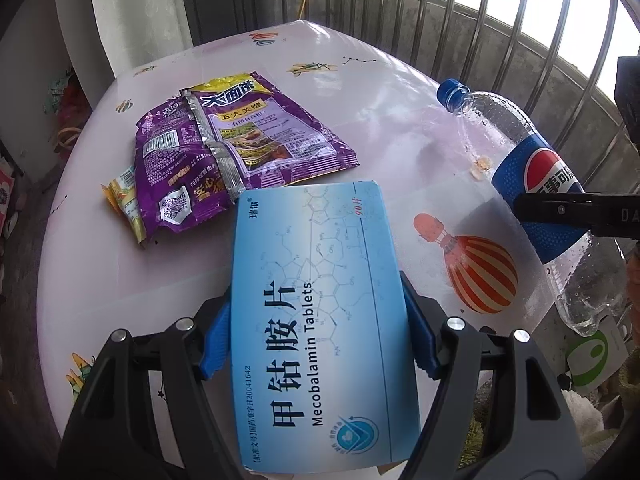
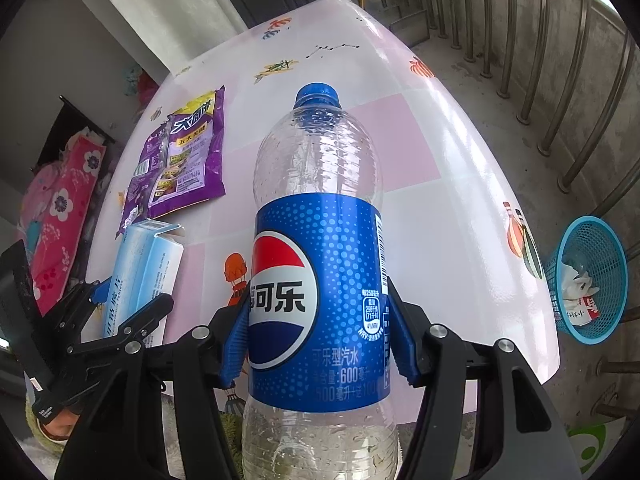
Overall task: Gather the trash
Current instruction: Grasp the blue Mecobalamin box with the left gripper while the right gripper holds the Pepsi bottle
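My left gripper [image 1: 318, 332] is shut on a light blue tablet box [image 1: 316, 300], its blue pads pressing both long sides above the table's near edge. The same tablet box [image 2: 140, 272] and left gripper [image 2: 120, 312] show at the left of the right wrist view. My right gripper [image 2: 320, 328] is shut on an empty cola bottle [image 2: 320, 280] with a blue label and blue cap, held at the label. That cola bottle [image 1: 532, 184] appears at the right of the left wrist view. A purple snack wrapper [image 1: 224, 152] lies flat on the table.
The table [image 1: 380, 100] has a pink and white glossy cloth with balloon prints. A small yellow wrapper [image 1: 124, 200] peeks from under the purple one. A blue mesh bin [image 2: 592, 280] with paper in it stands on the floor at the right. Metal railing [image 2: 540, 60] lines the far side.
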The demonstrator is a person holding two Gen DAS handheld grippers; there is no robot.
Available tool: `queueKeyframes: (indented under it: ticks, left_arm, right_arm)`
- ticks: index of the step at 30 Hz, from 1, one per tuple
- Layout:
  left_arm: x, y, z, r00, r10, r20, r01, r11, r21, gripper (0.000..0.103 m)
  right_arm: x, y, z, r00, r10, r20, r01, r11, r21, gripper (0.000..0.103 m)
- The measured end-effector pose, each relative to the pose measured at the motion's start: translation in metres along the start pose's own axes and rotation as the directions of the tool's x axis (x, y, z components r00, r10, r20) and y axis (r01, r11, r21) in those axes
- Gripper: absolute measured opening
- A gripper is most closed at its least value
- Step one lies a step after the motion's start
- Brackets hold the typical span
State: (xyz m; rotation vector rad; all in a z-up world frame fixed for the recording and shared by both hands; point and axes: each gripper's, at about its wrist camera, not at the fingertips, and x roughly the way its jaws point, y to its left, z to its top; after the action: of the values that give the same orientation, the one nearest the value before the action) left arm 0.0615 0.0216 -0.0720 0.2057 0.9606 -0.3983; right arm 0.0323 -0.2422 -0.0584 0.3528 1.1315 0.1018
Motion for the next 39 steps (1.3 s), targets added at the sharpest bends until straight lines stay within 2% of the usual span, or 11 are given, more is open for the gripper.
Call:
queueKeyframes:
  ticks: [10,23,32,39]
  left_arm:
    - [-0.006,-0.008,-0.002,1.000,-0.005,0.010,0.004,1.000,0.011,0.068]
    - [-0.026,-0.022,0.003,0.998,0.008,0.062,-0.012,0.999,0.051,0.068]
    - [-0.037,-0.038,0.009,0.995,0.020,0.093,-0.029,0.995,0.092,0.068]
    - [-0.039,-0.059,0.021,0.994,0.002,0.111,-0.018,0.989,0.148,0.068]
  right_arm:
    - [-0.006,-0.004,-0.003,1.000,0.007,0.011,-0.007,1.000,0.005,0.058]
    - [-0.025,-0.011,-0.009,0.998,0.023,0.061,-0.024,1.000,0.020,0.058]
    - [-0.039,-0.025,-0.014,0.994,0.042,0.097,-0.046,0.998,0.045,0.058]
    - [-0.056,-0.045,-0.017,0.989,0.045,0.142,-0.057,0.995,0.083,0.058]
